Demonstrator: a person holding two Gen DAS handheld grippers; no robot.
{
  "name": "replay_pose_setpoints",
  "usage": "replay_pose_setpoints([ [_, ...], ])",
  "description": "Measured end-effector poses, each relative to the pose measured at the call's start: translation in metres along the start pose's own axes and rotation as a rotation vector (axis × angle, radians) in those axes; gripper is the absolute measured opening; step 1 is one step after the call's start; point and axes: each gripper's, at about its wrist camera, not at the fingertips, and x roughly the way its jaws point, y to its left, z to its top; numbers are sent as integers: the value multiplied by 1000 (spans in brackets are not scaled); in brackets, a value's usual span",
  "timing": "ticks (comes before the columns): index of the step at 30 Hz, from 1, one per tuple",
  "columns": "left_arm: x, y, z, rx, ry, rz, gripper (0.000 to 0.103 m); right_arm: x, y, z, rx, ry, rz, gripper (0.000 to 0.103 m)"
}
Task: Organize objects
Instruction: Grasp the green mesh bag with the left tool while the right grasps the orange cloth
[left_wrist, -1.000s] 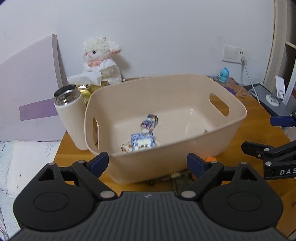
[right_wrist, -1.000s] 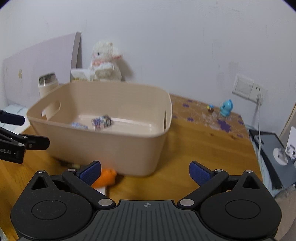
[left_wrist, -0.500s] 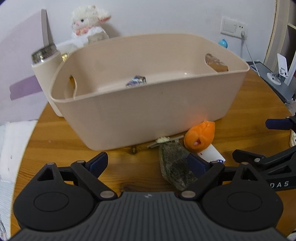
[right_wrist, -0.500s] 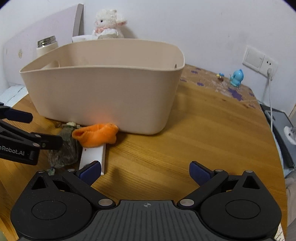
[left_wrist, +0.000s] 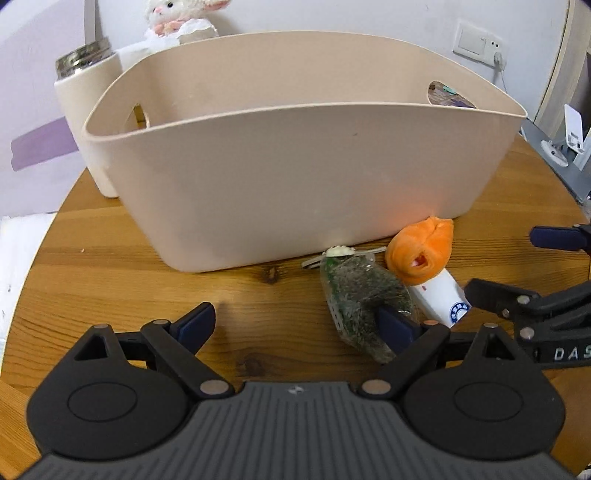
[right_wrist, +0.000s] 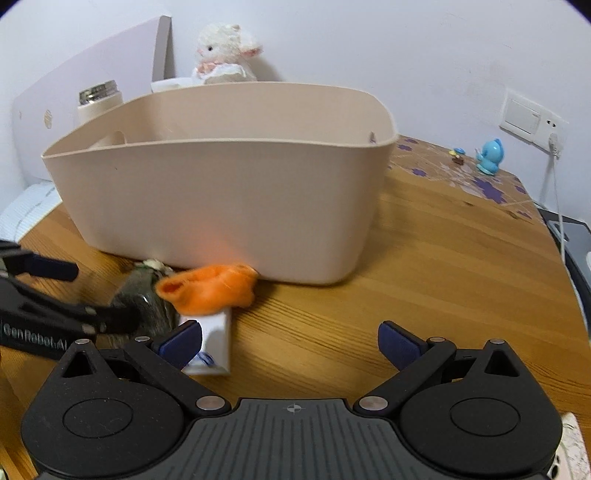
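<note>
A beige plastic bin (left_wrist: 295, 177) stands on the round wooden table (left_wrist: 110, 266); it also shows in the right wrist view (right_wrist: 221, 199). In front of it lie a clear bag of dark green dried herbs (left_wrist: 362, 295), an orange soft toy (left_wrist: 421, 251) and a white box (left_wrist: 443, 299). My left gripper (left_wrist: 295, 321) is open and low over the table, its right finger against the herb bag. My right gripper (right_wrist: 291, 341) is open, its left finger over the white box (right_wrist: 214, 339), beside the orange toy (right_wrist: 210, 286). The bin's contents are hidden.
A cream thermos (left_wrist: 88, 110) stands left of the bin. A white plush lamb (right_wrist: 225, 51) and a tissue box sit behind it. A blue figurine (right_wrist: 487, 155) and a wall socket with a cable are at the far right. A grey device lies off the table's right edge.
Both grippers have dropped from above the bin toward the table in front of it. The bin's inside has gone out of sight, and the herb bag, orange toy and white box came close.
</note>
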Motion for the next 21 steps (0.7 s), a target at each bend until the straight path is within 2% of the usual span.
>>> replay_pose_setpoints([
  [7, -6, 11, -2, -12, 5, 22, 93, 7, 9, 13, 22, -38, 36, 103],
  [9, -7, 16, 0, -32, 8, 14, 93, 10, 7, 15, 40, -47, 46, 99],
  [15, 0, 23, 1, -83, -2, -88, 93, 22, 0, 13, 101, -9, 112, 74],
  [17, 3, 22, 0, -76, -10, -109, 87, 22, 2, 11, 104, -10, 128, 59],
  [18, 3, 20, -1, -63, -21, -105, 82, 22, 3, 11, 101, -12, 135, 55],
  [20, 2, 16, -2, -30, -31, -129, 70, 22, 7, 11, 91, -15, 152, 35],
  [21, 0, 15, -2, -25, -32, -151, 57, 21, 9, 11, 85, -17, 154, 30],
])
